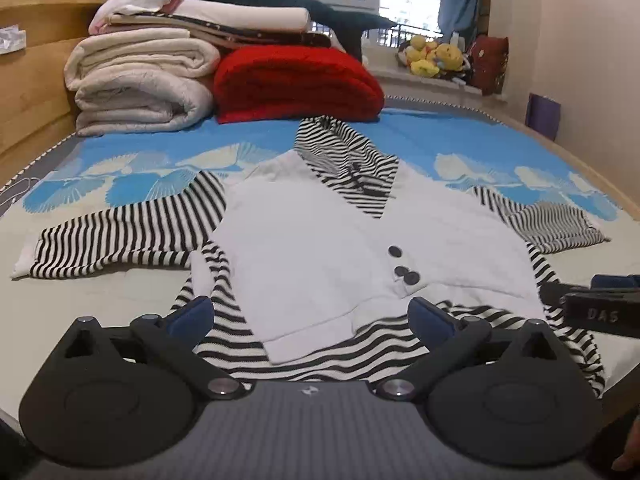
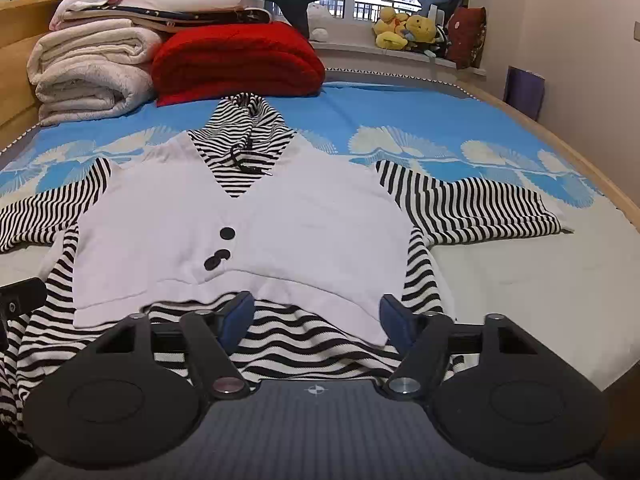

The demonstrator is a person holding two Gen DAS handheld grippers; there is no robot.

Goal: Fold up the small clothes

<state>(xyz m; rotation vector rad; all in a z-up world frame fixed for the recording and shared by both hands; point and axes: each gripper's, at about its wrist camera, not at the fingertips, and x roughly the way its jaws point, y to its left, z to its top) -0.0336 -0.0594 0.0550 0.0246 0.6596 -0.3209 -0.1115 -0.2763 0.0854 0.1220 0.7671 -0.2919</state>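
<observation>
**Both claws spread wide at the hem, nothing gripped yet**

My left gripper [image 1: 310,318] has its blue pads [image 1: 192,314] set well apart, holding nothing, poised just over the near hem of the striped hooded top [image 1: 320,232]. My right gripper [image 2: 316,318] is likewise spread and empty, hovering over the same hem further to the right; its body shows at the edge of the left wrist view. The top lies flat and face up on the bedspread [image 2: 360,108], white vest front uppermost, three dark buttons [image 2: 219,250] down its middle, hood [image 2: 244,128] pointing away from me, both striped sleeves [image 2: 472,208] stretched out sideways.

I judge that folding has not begun. To do the first fold well, I would bring each sleeve across the vest before touching the hem, pinching only the cuff so the body does not drag. The layered hem is a risk: white flap over striped cloth, so a shallow pinch may lift one layer alone.

Further off, folded cream blankets [image 1: 140,80] and a red blanket [image 1: 296,80] sit beyond the hood, well apart from it. Plush toys [image 2: 408,28] line the windowsill. Nothing blocks the sleeves
</observation>
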